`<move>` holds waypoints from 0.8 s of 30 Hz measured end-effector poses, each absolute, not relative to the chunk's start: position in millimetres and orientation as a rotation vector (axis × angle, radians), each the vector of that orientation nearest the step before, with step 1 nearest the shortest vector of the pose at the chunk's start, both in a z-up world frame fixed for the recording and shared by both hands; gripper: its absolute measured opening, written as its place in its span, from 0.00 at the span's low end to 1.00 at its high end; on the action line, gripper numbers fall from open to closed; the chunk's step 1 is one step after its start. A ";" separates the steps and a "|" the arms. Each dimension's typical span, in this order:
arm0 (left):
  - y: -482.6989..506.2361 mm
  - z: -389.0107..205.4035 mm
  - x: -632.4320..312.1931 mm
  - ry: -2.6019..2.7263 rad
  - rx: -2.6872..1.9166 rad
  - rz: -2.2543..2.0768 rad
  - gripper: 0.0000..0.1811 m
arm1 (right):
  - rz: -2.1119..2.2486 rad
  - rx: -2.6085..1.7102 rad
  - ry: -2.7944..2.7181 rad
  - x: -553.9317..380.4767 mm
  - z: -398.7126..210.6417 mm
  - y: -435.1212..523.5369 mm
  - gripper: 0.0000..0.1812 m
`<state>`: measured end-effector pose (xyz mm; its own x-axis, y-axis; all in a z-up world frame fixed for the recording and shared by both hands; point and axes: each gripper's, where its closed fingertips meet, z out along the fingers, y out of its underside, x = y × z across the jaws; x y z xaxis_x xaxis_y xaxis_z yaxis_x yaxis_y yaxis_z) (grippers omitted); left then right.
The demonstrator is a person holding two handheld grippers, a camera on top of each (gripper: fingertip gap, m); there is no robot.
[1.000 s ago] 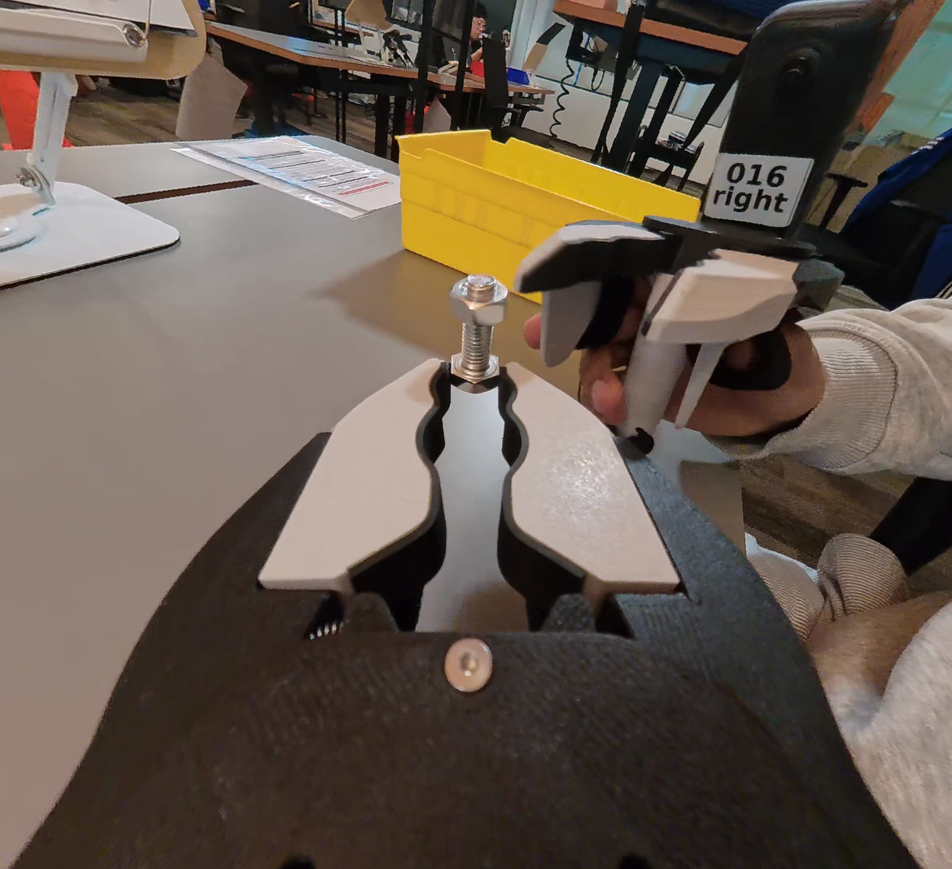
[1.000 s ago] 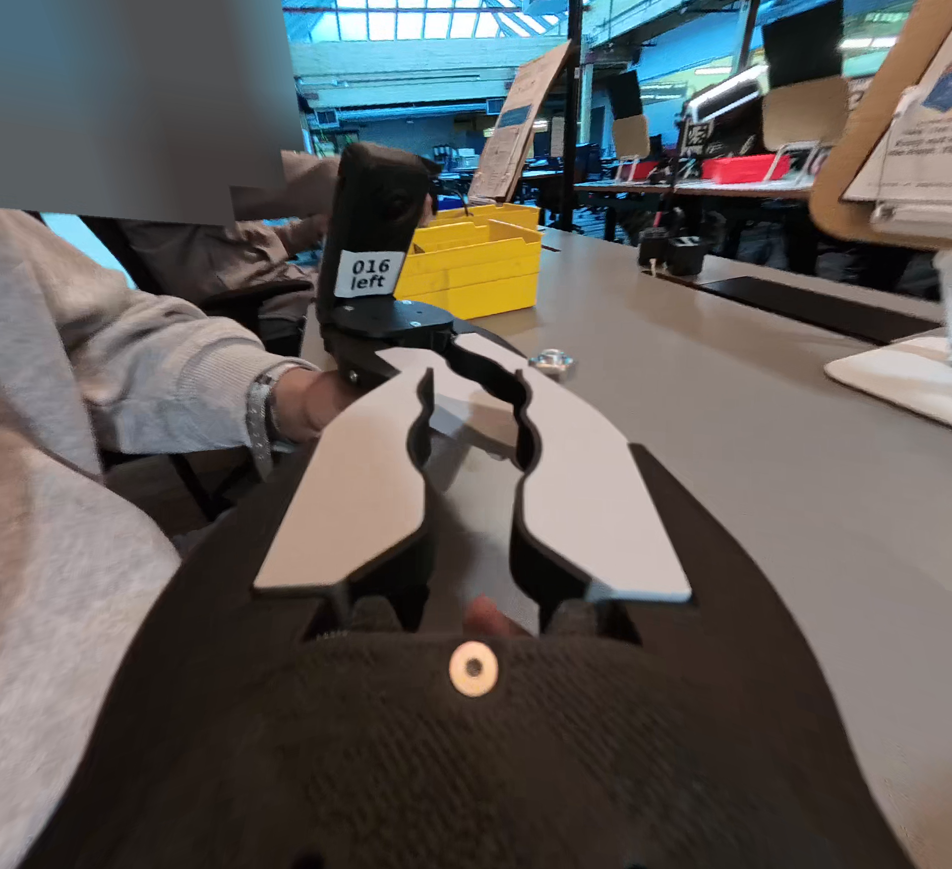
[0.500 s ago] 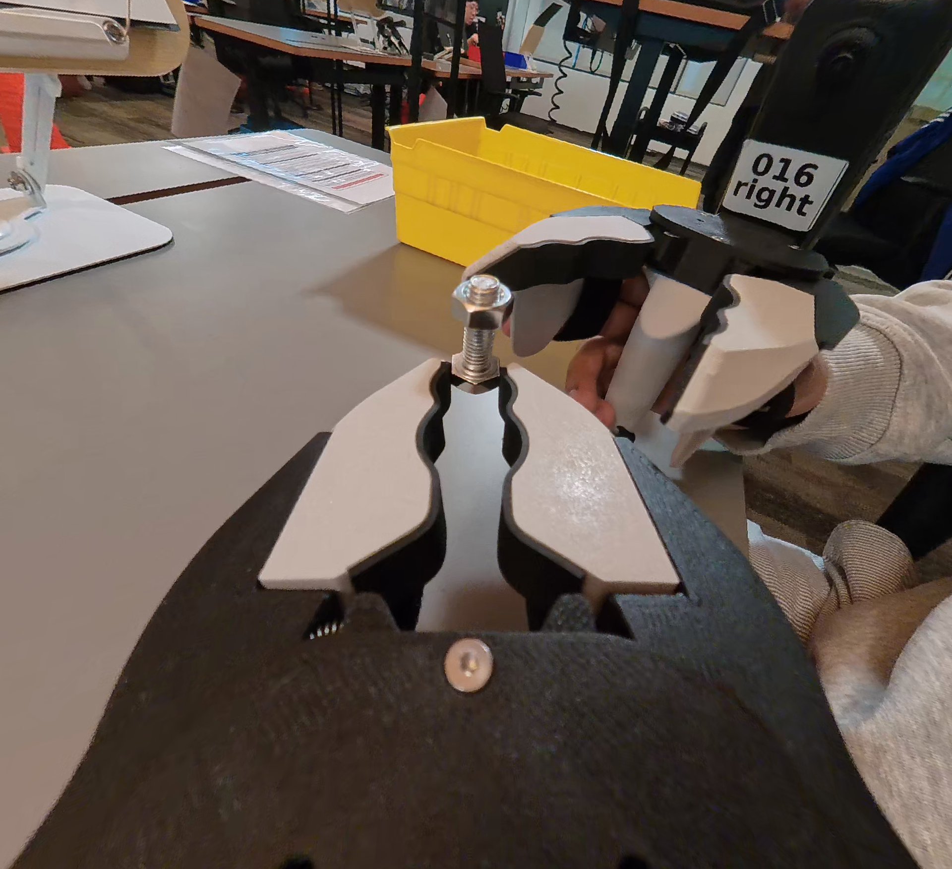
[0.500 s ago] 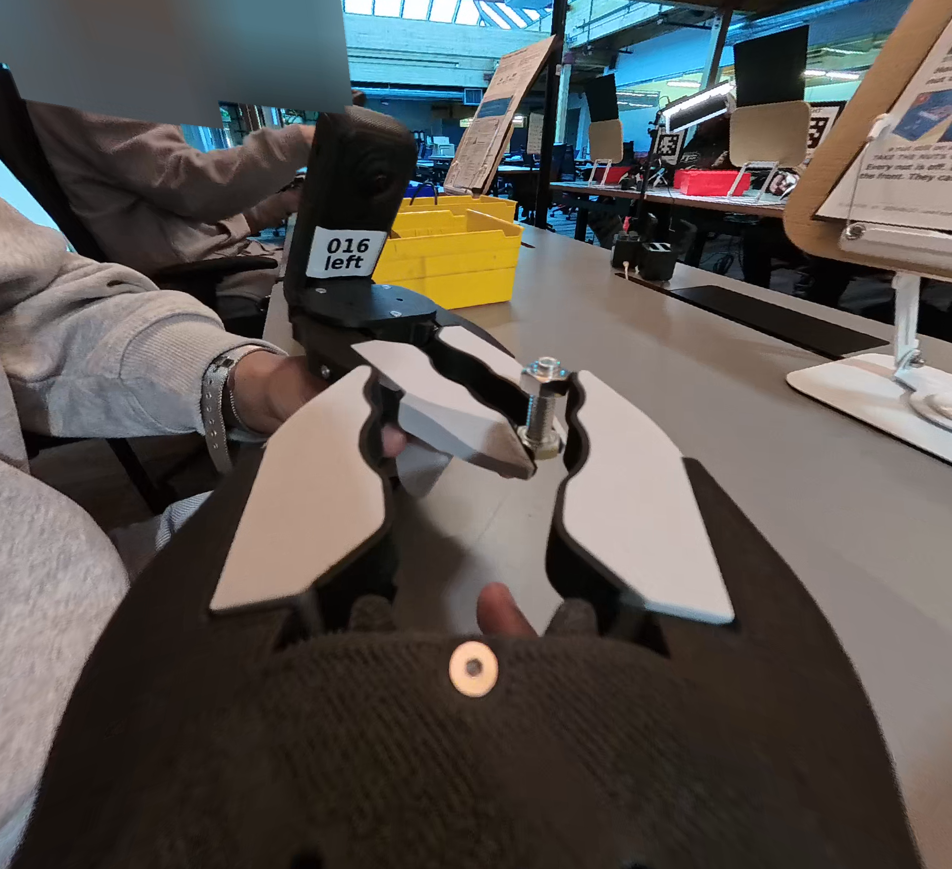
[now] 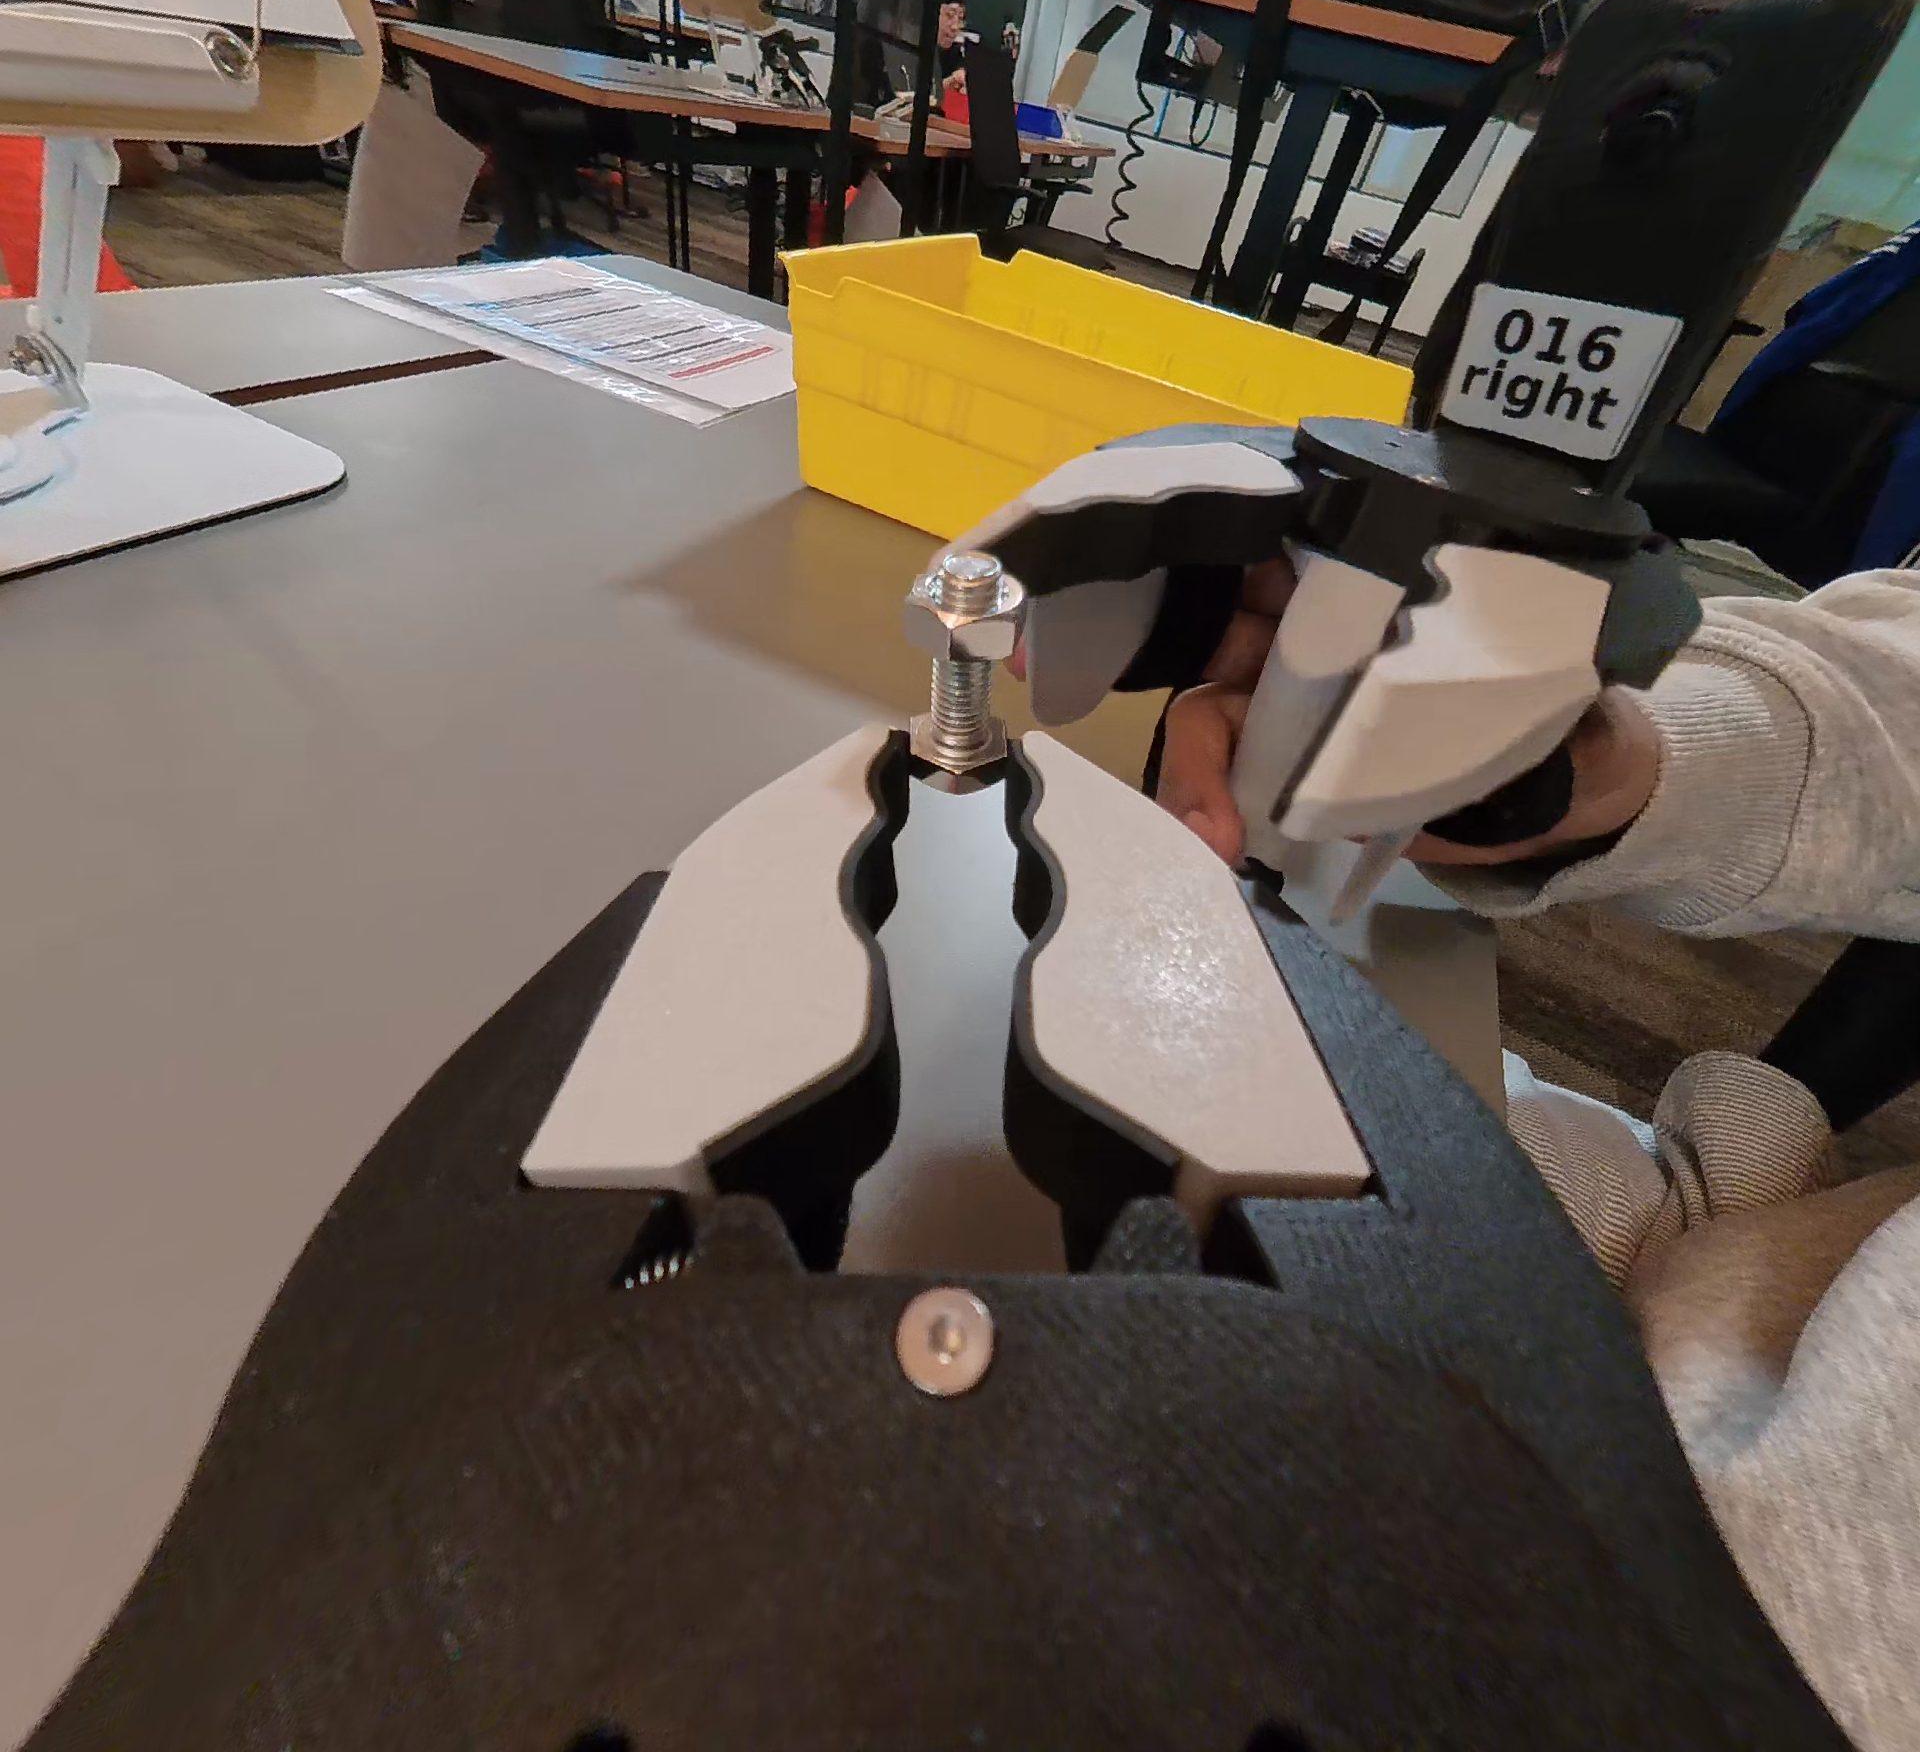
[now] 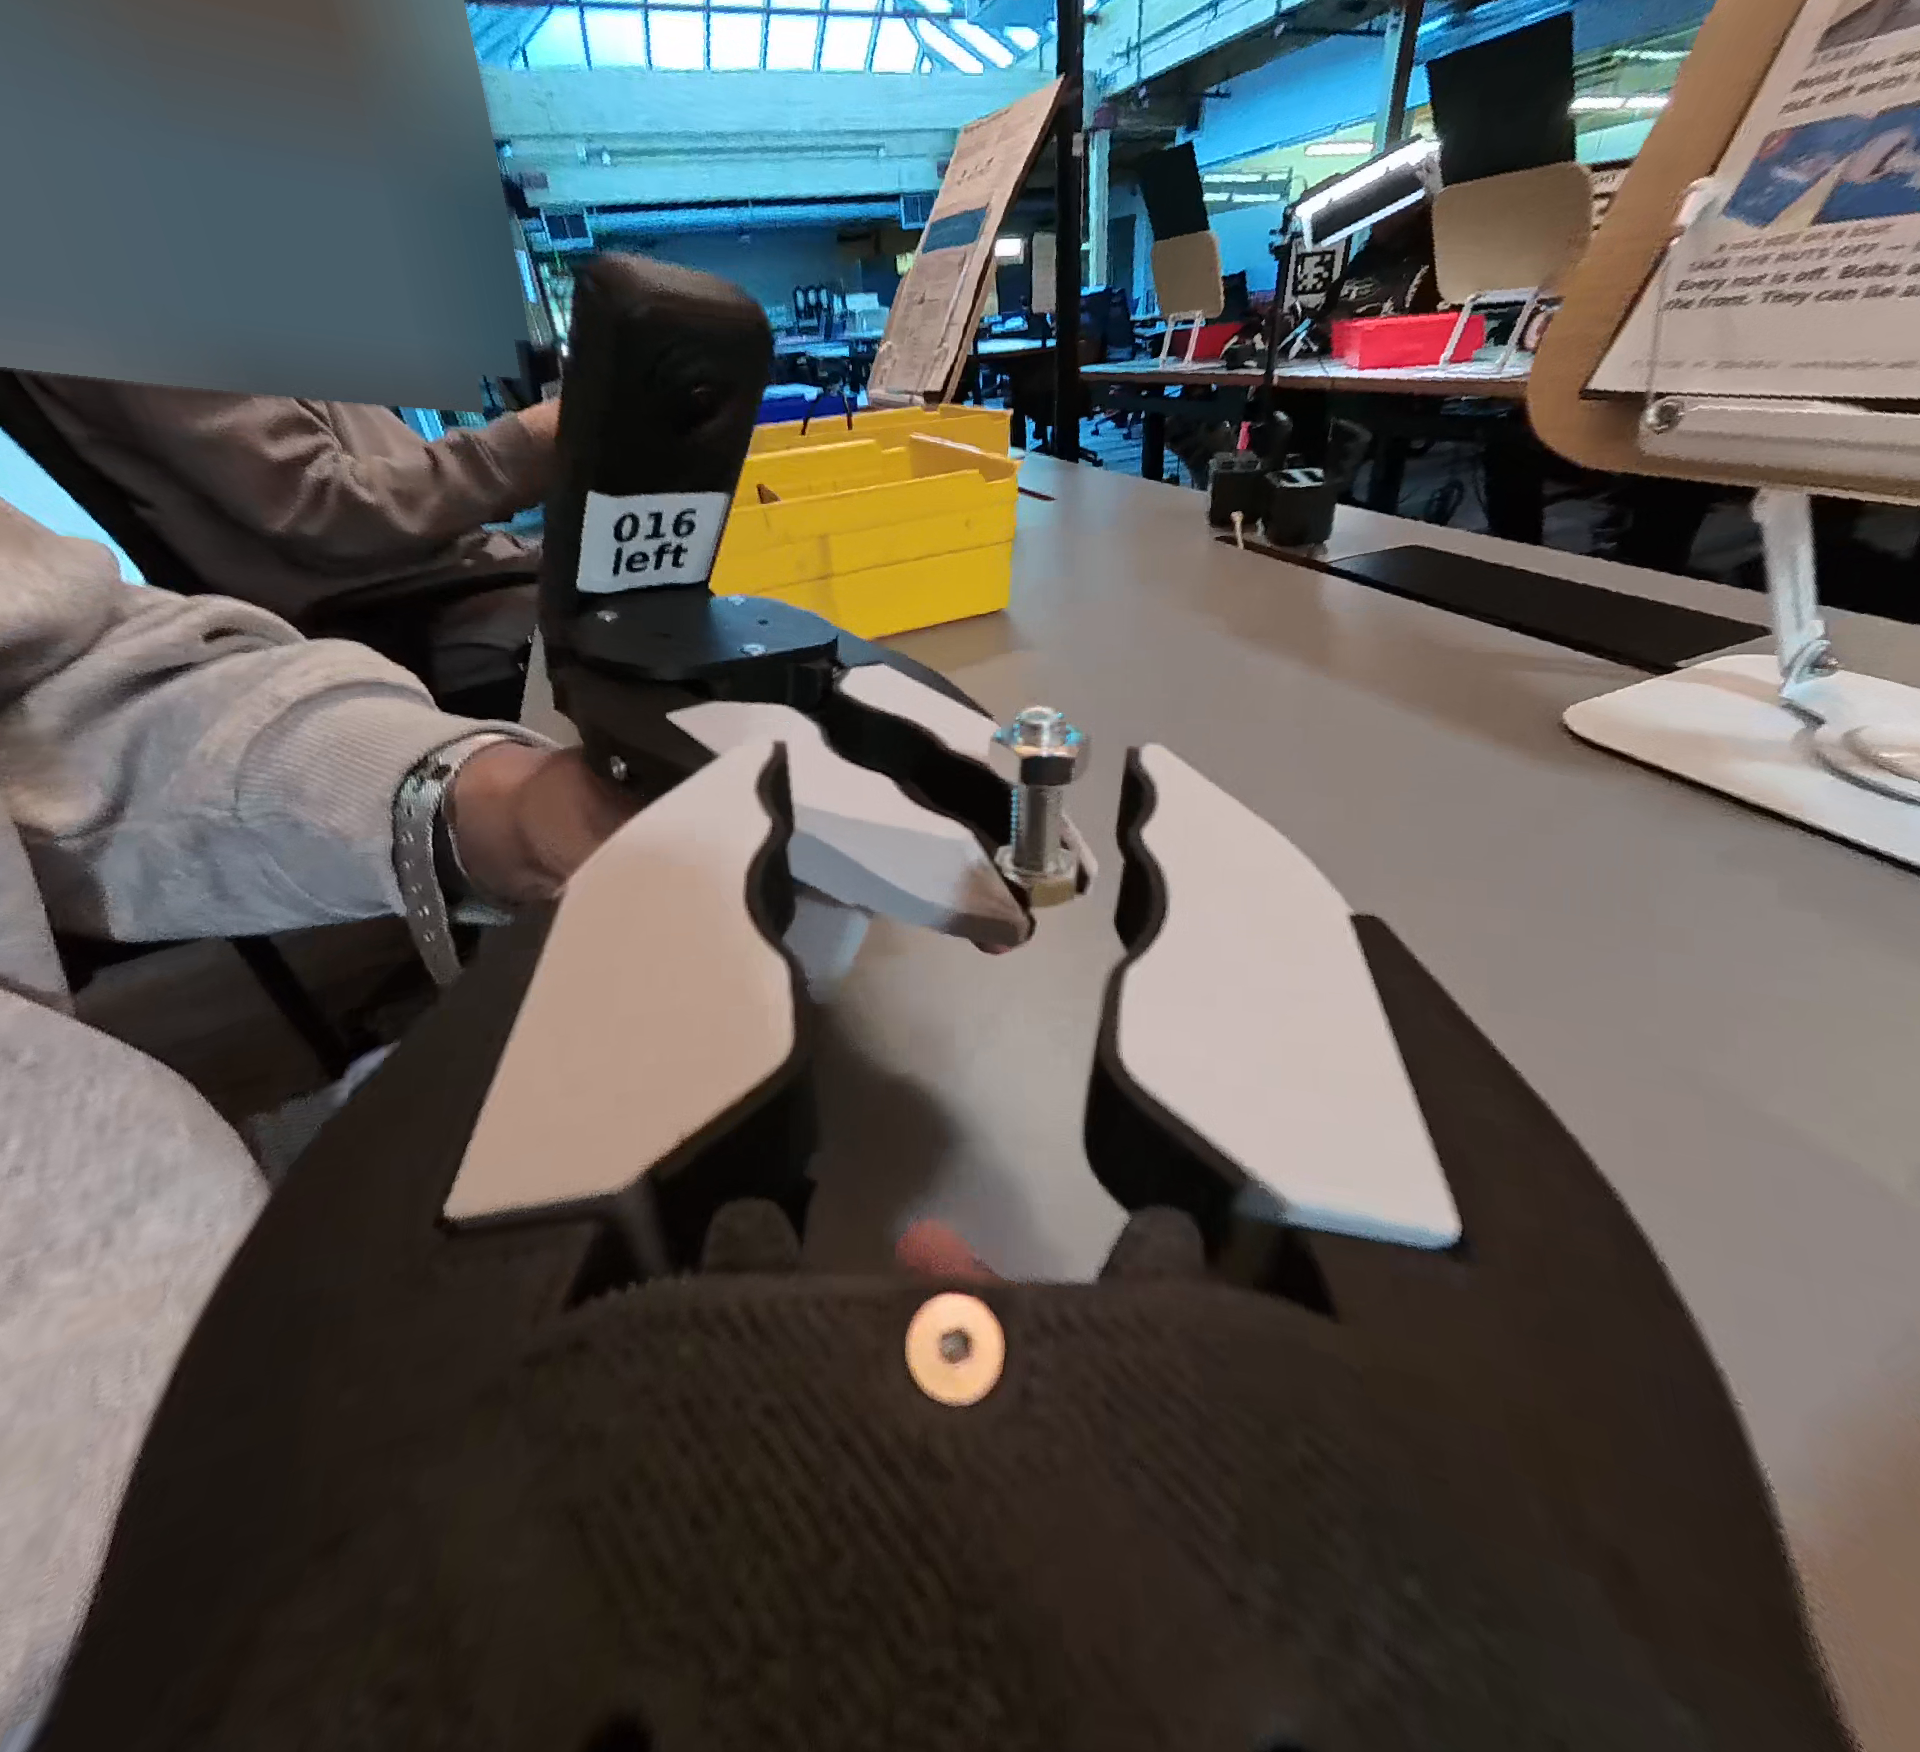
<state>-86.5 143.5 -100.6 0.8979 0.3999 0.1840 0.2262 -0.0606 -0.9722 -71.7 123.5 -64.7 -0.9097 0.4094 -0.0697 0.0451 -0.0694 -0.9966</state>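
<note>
A silver bolt (image 5: 954, 700) stands upright with a hex nut (image 5: 963, 613) threaded near its top end. My left gripper (image 5: 954, 755) is shut on the bolt's head at its fingertips and holds it above the grey table (image 5: 364, 715). My right gripper (image 6: 956, 767) is open, and the bolt (image 6: 1039, 819) and its nut (image 6: 1039, 748) stand between its fingertips, closer to the right finger, touching neither. In the left wrist view the right gripper (image 5: 1013, 632) reaches in from the right at nut height. The left gripper (image 6: 1039, 890) comes in from the left in the right wrist view.
A yellow bin (image 5: 987, 393) stands behind the bolt, and another yellow bin (image 6: 883, 539) sits farther along the table. A white stand base (image 5: 135, 466) with a clipboard is at the left. A laminated sheet (image 5: 582, 331) lies beyond. Sleeved arms hold both grippers at the table's edge. The grippers are tip to tip, or close to it.
My right gripper has opened wider and moved in so the nut now stands between its fingers. My left gripper has kept hold of the bolt, barely moving.
</note>
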 end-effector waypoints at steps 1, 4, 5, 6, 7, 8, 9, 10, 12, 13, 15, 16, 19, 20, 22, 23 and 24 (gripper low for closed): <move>143.1 -100.5 -87.1 -0.495 -1.645 0.151 0.10 | 2.049 -0.476 -1.969 -70.0 -66.7 121.0 0.34; 140.8 -99.9 -89.8 -0.516 -1.629 0.149 0.10 | 2.004 -0.426 -1.986 -65.8 -68.0 117.7 0.33; 140.4 -100.1 -90.6 -0.524 -1.628 0.147 0.10 | 1.996 -0.409 -1.995 -64.4 -67.6 118.3 0.31; 140.6 -100.2 -90.5 -0.523 -1.629 0.148 0.10 | 2.002 -0.382 -2.016 -60.9 -67.3 118.5 0.23; 141.1 -100.2 -89.7 -0.516 -1.634 0.152 0.10 | 2.016 -0.369 -2.040 -57.7 -67.6 118.6 0.13; 141.9 -100.2 -88.7 -0.507 -1.639 0.159 0.10 | 2.020 -0.395 -2.041 -59.0 -68.1 119.3 0.13; 142.7 -100.4 -87.6 -0.498 -1.645 0.165 0.10 | 2.020 -0.415 -2.030 -61.4 -68.1 120.4 0.15; 143.1 -100.4 -87.1 -0.494 -1.648 0.170 0.10 | 2.021 -0.426 -2.011 -63.6 -67.3 121.7 0.16; 143.8 -100.6 -86.3 -0.487 -1.653 0.171 0.10 | 2.018 -0.432 -1.957 -68.2 -63.7 124.9 0.22; 143.9 -100.7 -86.3 -0.487 -1.653 0.170 0.10 | 2.011 -0.437 -1.932 -70.7 -62.6 126.3 0.27; 143.6 -100.6 -86.4 -0.488 -1.652 0.168 0.10 | 1.998 -0.435 -1.916 -72.3 -62.5 126.7 0.31; 143.4 -100.6 -86.8 -0.491 -1.650 0.168 0.10 | 1.994 -0.432 -1.917 -72.3 -63.1 125.7 0.33; 141.6 -100.4 -89.3 -0.513 -1.639 0.160 0.10 | 1.998 -0.403 -1.961 -67.1 -67.2 119.7 0.32; 140.5 -100.2 -90.6 -0.524 -1.631 0.156 0.10 | 2.001 -0.399 -1.972 -65.5 -67.7 118.4 0.31; 139.6 -100.7 -91.9 -0.538 -1.625 0.141 0.10 | 2.006 -0.380 -1.987 -62.4 -67.2 118.3 0.29; 139.6 -100.5 -92.0 -0.539 -1.624 0.141 0.10 | 2.012 -0.371 -2.011 -60.1 -68.1 118.1 0.23; 139.9 -100.5 -91.6 -0.536 -1.625 0.142 0.10 | 2.014 -0.385 -2.030 -59.7 -69.4 118.1 0.20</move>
